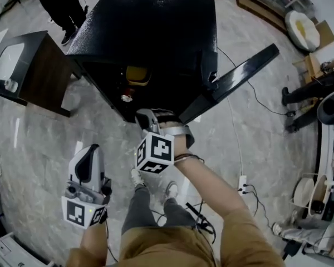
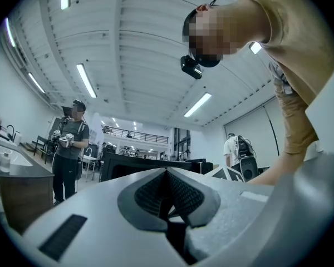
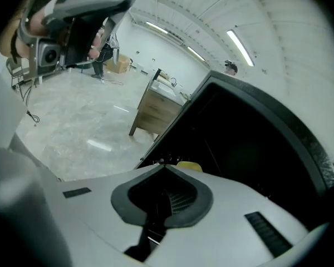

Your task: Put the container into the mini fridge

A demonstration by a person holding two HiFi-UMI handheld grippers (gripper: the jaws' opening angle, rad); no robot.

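Observation:
The black mini fridge (image 1: 150,32) stands on the floor in front of me, its door (image 1: 239,77) swung open to the right. A yellow container (image 1: 138,74) sits inside it; the right gripper view shows the container (image 3: 189,166) just past the jaw tips, in the dark interior (image 3: 256,143). My right gripper (image 1: 146,117) hovers in front of the fridge opening, shut with nothing between its jaws. My left gripper (image 1: 91,150) is lower left, away from the fridge, pointing roughly level; its jaws (image 2: 167,171) meet, empty. The fridge (image 2: 133,168) shows beyond them.
A wooden side table (image 1: 42,74) with a white basin stands left of the fridge. A person (image 1: 64,4) stands behind it. Cables and a power strip (image 1: 242,183) lie on the floor at right, with equipment (image 1: 323,110) along the right edge.

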